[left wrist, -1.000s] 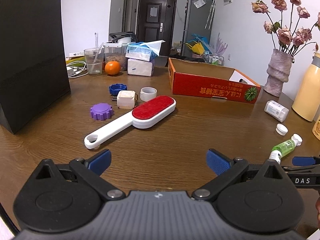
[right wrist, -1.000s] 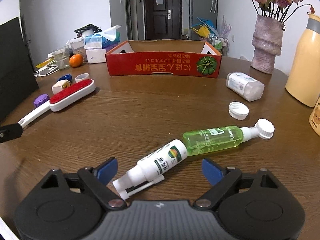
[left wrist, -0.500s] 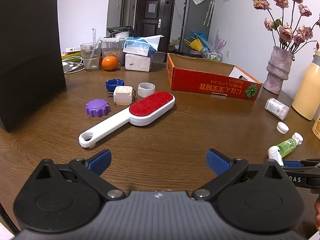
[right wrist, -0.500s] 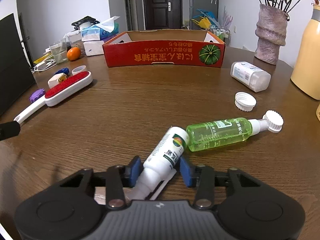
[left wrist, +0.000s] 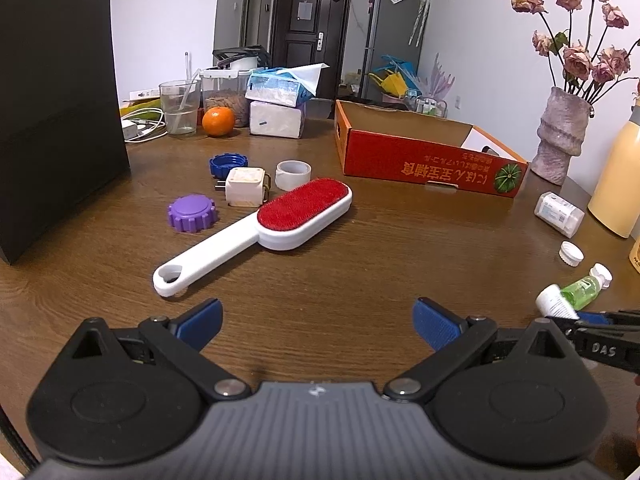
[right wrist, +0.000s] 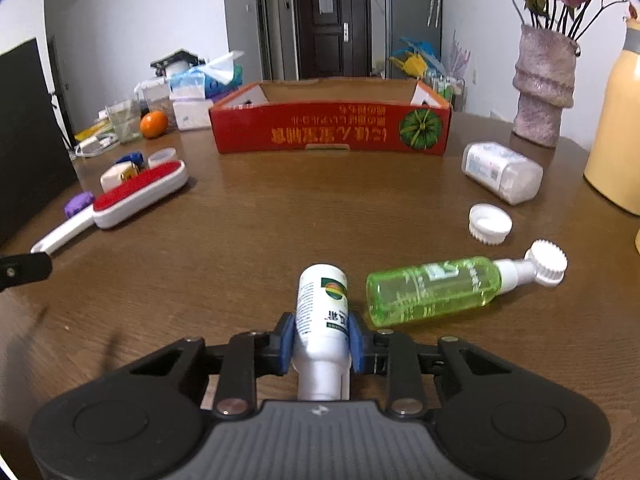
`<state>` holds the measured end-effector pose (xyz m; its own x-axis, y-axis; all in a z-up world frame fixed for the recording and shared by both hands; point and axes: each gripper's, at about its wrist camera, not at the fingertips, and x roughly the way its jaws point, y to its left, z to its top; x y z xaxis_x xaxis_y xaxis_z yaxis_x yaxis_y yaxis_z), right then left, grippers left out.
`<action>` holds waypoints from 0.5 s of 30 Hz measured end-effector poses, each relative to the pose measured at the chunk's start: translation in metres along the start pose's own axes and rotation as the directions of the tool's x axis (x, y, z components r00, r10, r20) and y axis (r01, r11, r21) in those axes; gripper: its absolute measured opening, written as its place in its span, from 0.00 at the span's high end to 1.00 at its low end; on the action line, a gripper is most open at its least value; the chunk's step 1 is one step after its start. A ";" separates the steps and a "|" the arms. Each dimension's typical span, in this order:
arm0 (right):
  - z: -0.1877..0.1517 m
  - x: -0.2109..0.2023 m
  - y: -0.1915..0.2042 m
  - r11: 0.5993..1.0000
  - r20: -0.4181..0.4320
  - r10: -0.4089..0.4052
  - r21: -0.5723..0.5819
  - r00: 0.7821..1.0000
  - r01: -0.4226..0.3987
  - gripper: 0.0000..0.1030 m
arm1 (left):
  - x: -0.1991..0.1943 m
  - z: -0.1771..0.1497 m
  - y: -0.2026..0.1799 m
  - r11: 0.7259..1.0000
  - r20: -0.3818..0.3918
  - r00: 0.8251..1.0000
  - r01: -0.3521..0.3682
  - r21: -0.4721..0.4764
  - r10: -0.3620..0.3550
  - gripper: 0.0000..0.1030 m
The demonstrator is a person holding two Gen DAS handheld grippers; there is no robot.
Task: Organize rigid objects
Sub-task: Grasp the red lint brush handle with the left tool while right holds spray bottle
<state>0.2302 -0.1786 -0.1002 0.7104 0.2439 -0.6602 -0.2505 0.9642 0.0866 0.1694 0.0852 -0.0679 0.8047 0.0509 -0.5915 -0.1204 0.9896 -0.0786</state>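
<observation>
The white spray bottle (right wrist: 322, 312) is being pinched between the blue pads (right wrist: 286, 343) of the right gripper (right wrist: 321, 344), which are pressed against both sides of its body. Its long axis is being kept along the gripper's fingers: the flat base is pointed toward 12 o'clock, away from the camera, and the white nozzle end is turned back toward the gripper body. At 3 o'clock from it, just beside, a green transparent bottle (right wrist: 434, 290) is lying on its side on the wooden table (right wrist: 280, 220), its ribbed white cap pointed toward 3 o'clock. A loose white cap (right wrist: 490, 224) and a toppled white pill bottle (right wrist: 502, 172) are seen at 1 o'clock, and the red cardboard box (right wrist: 332, 130) is standing open at 12 o'clock.

The left gripper (left wrist: 318, 320) is being held spread wide over bare table, nothing between its pads. At 11 o'clock from it, a red-faced lint brush (left wrist: 256, 234) is lying with its handle pointed toward 7 o'clock. A purple cap (left wrist: 192, 213), a white charger cube (left wrist: 245, 186), a blue cap (left wrist: 226, 164) and a tape roll (left wrist: 293, 174) are grouped behind it.
</observation>
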 end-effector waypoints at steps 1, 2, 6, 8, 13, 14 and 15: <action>0.001 -0.002 0.000 1.000 0.014 -0.001 0.001 1.000 0.001 0.74 | 0.002 0.001 0.000 1.000 0.001 1.000 -0.004 0.005 0.004 0.00; 0.002 -0.004 0.000 1.000 0.029 0.000 0.001 1.000 0.000 0.74 | 0.004 0.002 0.000 1.000 0.002 1.000 -0.007 0.010 0.007 0.00; 0.008 -0.007 -0.002 1.000 0.058 0.003 0.010 0.998 -0.003 0.74 | 0.017 0.010 0.005 1.000 -0.001 1.000 -0.017 0.025 0.017 0.00; 0.011 -0.007 -0.003 1.000 0.066 0.001 0.016 0.998 -0.002 0.74 | 0.024 0.015 0.008 0.999 0.005 1.000 -0.019 0.030 0.019 0.00; 0.018 -0.005 -0.005 1.000 0.081 -0.009 0.026 0.997 0.007 0.74 | 0.046 0.032 0.018 0.999 0.030 1.000 -0.002 0.052 0.001 0.00; 0.019 -0.005 -0.005 1.000 0.084 -0.010 0.028 0.996 0.008 0.74 | 0.050 0.036 0.019 0.998 0.037 0.999 -0.004 0.064 0.002 0.00; 0.020 -0.005 -0.005 1.000 0.087 -0.011 0.030 0.996 0.009 0.74 | 0.055 0.039 0.019 0.997 0.043 0.999 -0.006 0.076 0.003 0.00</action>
<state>0.2412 -0.1826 -0.0824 0.7677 0.2410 -0.5937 -0.2247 0.9690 0.1028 0.2344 0.1122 -0.0703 0.8286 0.0597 -0.5566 -0.0807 0.9966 -0.0133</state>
